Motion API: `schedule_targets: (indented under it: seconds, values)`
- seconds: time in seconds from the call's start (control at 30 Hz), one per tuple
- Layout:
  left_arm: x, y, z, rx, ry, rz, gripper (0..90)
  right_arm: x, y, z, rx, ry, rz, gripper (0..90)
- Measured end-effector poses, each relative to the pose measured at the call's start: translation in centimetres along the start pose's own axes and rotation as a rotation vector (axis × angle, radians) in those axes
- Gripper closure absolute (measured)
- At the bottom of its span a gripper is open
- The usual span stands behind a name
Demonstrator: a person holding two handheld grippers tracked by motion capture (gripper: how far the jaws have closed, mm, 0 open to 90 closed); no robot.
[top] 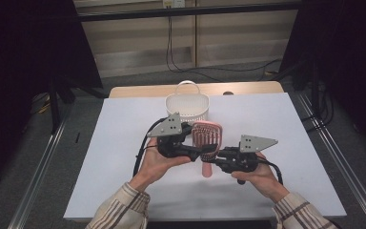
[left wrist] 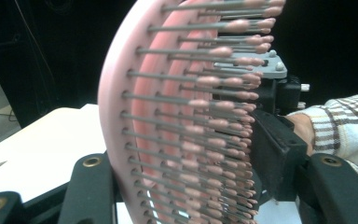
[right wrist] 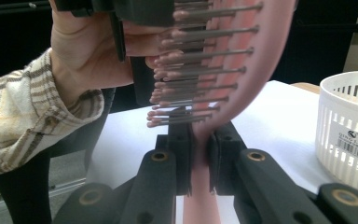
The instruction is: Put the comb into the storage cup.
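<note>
Left tool (top: 201, 153) spread wide around pink hairbrush (top: 207, 136) head, no grip. Brush lifted above bench (top: 124, 143) centre. Right tool (top: 215, 158) clamped on brush neck. White basket (top: 187, 107) at 12 o'clock.

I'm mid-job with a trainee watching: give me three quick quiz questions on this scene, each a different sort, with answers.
1. True or false: the right gripper has its jaws shut on the pink hairbrush at the neck, just below the bristles.
2. Which thing stands on the table beyond the brush? A) a white slotted basket B) a blue mug C) a metal pan
3. Fill in: in the left gripper view, the brush head sits between the left gripper's jaws with its bristles pointing toward the ____ jaw of that picture.

Key
1. True.
2. A, the white basket with its handle.
3. Right.
</note>
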State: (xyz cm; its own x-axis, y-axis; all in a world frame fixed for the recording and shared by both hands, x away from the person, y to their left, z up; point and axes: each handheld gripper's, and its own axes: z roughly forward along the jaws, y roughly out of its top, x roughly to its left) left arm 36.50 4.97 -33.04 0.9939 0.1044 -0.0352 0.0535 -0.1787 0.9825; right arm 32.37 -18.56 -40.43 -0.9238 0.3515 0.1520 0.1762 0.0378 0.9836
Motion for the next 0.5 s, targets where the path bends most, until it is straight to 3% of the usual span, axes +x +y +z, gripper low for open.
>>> schedule_targets:
  seconds: [0.3,0.5]
  values:
    - [-0.1,-0.01,0.1,-0.007,-0.051,-0.003,55.9,-0.12,0.03,-0.07,0.005,0.01,0.001,80.2]
    - [-0.27,0.16,0.04,-0.018,-0.046,-0.009,62.9,-0.26,0.07,-0.18,-0.002,0.008,0.003,77.0]
